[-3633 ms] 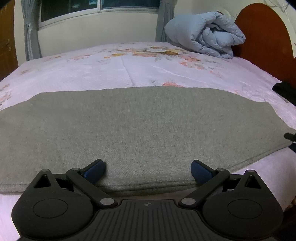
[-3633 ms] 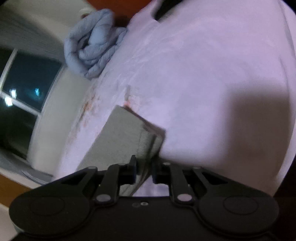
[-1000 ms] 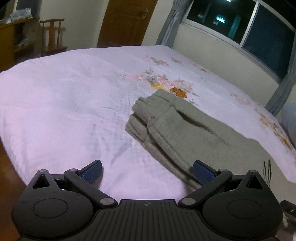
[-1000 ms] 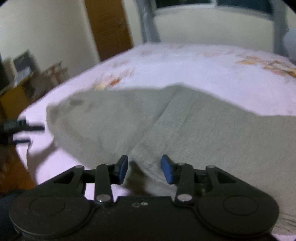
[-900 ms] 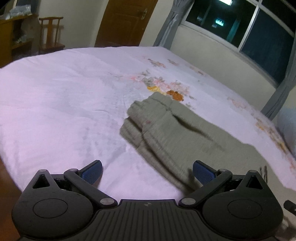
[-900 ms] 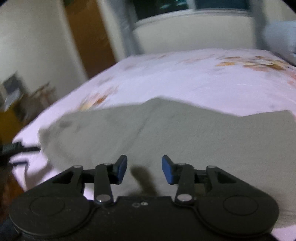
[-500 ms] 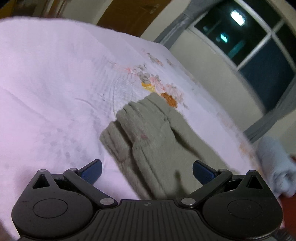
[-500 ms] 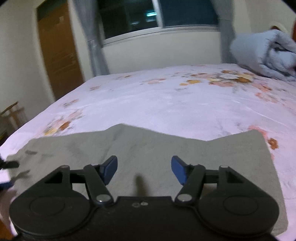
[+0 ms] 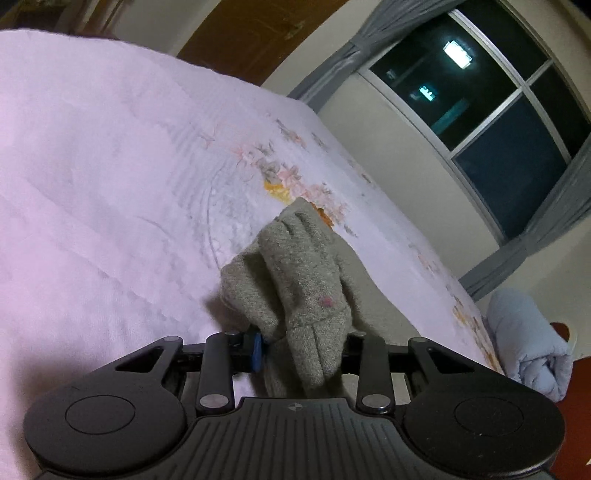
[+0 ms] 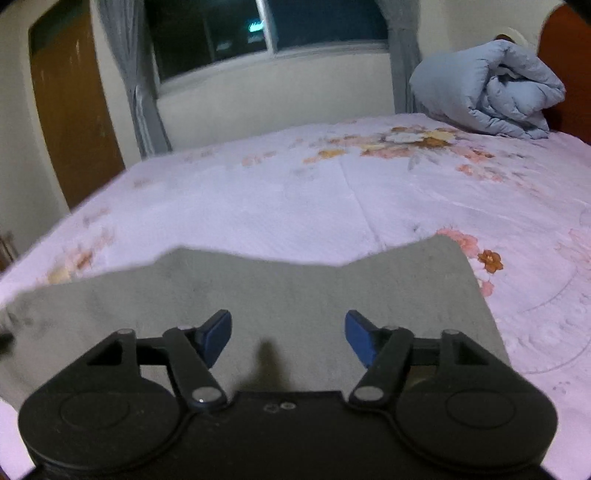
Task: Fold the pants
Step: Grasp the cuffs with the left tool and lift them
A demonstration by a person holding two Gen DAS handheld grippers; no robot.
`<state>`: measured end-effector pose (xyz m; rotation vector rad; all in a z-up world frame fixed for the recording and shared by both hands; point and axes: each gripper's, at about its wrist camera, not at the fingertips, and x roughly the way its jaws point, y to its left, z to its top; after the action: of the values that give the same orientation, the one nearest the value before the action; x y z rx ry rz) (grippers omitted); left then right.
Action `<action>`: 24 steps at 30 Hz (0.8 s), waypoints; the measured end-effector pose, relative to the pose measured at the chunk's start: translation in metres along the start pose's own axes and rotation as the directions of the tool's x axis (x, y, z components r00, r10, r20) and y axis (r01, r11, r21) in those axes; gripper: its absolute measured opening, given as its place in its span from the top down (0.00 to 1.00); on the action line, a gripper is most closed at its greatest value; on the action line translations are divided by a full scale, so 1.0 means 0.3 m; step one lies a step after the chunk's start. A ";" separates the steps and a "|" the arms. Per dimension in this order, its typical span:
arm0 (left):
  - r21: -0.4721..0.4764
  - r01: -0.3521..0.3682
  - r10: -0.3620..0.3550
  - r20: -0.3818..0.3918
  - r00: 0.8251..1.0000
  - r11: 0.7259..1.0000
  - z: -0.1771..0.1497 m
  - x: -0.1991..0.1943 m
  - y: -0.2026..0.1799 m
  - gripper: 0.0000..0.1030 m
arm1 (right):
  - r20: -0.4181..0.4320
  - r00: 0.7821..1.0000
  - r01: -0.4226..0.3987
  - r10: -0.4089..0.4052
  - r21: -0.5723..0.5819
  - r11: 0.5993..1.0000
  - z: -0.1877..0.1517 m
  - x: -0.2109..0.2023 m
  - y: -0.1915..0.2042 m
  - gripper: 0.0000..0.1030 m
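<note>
Left wrist view: the left tool (image 9: 301,350) sits nearest the lens, its fingers drawn together and clamped on a bunched end of the grey pants (image 9: 295,280).
Pants, left view: the gripped end rises in a lump just past the fingers, and the rest trails away to the right over the bed (image 9: 92,177).
Right wrist view: the right tool (image 10: 288,338) has its blue fingers (image 10: 218,334) spread wide apart, with nothing between them.
Pants, right view: the grey cloth (image 10: 295,291) lies flat on the bed directly beneath and beyond the right tool, its far edge uneven.
Bed: pink floral cover (image 10: 332,192) stretching past the pants.
Far end: a rolled blue duvet (image 10: 487,92) by the headboard, then curtains (image 10: 136,85) and a dark window (image 10: 229,33).
</note>
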<state>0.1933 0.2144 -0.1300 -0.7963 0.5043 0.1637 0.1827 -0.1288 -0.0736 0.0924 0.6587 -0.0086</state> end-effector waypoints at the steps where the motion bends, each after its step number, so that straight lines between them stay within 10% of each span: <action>1: 0.007 -0.003 0.003 -0.003 1.000 1.000 0.005 -0.001 -0.006 0.68 | -0.059 0.998 -0.019 0.017 -0.022 1.000 -0.015 0.037 0.009 0.32; 7: 0.099 0.006 -0.007 0.004 1.000 0.995 0.056 -0.038 -0.064 0.68 | 0.010 0.998 -0.061 0.062 -0.047 0.997 -0.007 -0.005 0.062 0.33; 13: 0.177 -0.016 0.013 0.018 1.000 0.984 0.065 -0.093 -0.119 0.68 | -0.100 0.993 -0.077 0.058 -0.204 0.976 -0.058 0.070 0.197 0.32; 24: 0.480 0.008 -0.057 0.086 0.995 0.877 0.064 -0.179 -0.470 0.68 | 0.134 0.991 0.012 -0.022 0.078 0.997 0.036 -0.164 -0.230 0.23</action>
<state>0.1996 0.1329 -0.0019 -0.3060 0.4136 0.0404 0.1478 -0.1995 -0.0406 0.1589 0.5238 -0.0561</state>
